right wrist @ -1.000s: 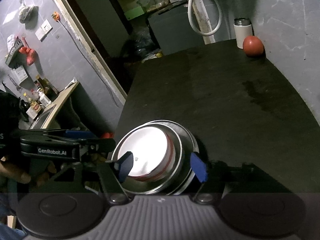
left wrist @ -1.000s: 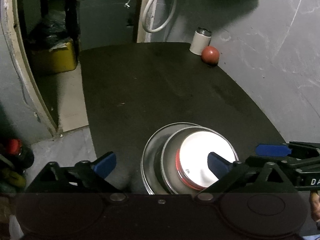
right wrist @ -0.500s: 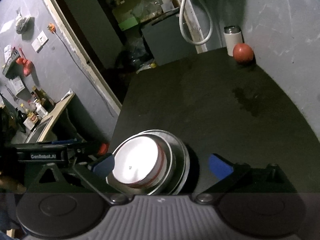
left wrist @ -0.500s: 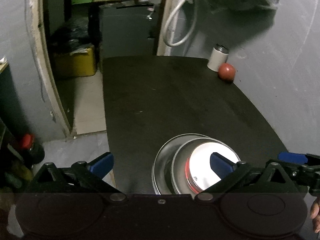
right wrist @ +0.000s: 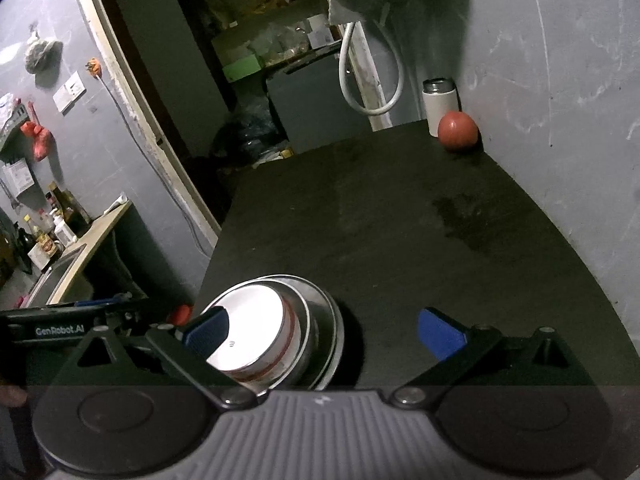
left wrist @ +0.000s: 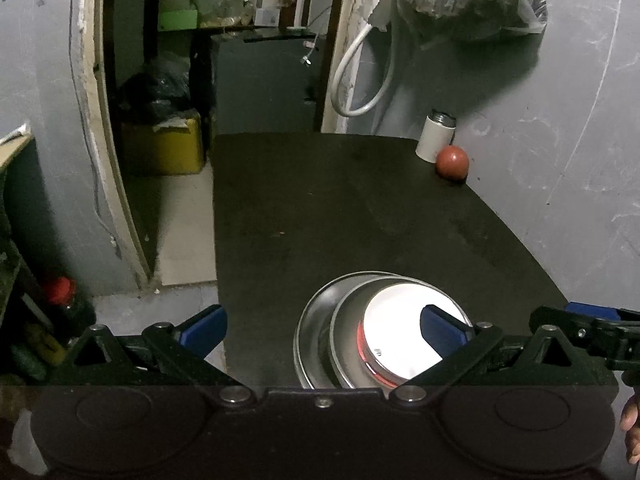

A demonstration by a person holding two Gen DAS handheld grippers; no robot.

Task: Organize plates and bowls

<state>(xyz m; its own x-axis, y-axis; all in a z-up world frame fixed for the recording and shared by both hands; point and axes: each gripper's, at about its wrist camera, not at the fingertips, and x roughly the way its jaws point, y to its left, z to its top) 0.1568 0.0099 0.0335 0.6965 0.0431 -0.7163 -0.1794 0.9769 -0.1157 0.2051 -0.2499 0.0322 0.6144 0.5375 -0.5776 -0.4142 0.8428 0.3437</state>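
A nested stack of dishes sits at the near edge of the black table [left wrist: 360,208], toward its left corner: a wide steel plate [left wrist: 312,332] at the bottom, a steel bowl [left wrist: 346,344] inside it, and an upturned red-banded bowl [left wrist: 400,332] on top, its pale flat base glaring under the light. In the right wrist view the same stack shows as the steel plate [right wrist: 332,320] rimming the red-banded bowl [right wrist: 256,332], with the steel bowl's rim [right wrist: 310,322] between them. The left gripper [left wrist: 322,330] hangs over this corner with its blue-padded fingers spread wide, one pad off the table's left edge over the floor and the other above the upturned base; whether that pad touches the base cannot be told, and nothing is pinched. The right gripper [right wrist: 324,330] is likewise spread as far as it goes, one pad over the left part of the red-banded bowl and the other out over bare tabletop to the right of the stack (nothing is clamped between them). Each gripper's dark linkage pokes into the other's view at the side, and a bit of a hand [left wrist: 632,432] shows at the lower right edge of the left wrist view. At the far right corner of the table, against the grey wall [left wrist: 560,160], a white steel-topped canister [left wrist: 434,138] stands just beside a red round fruit [left wrist: 452,163], both well apart from the stack. A white hose [left wrist: 352,76] loops down beside the doorway behind the table.
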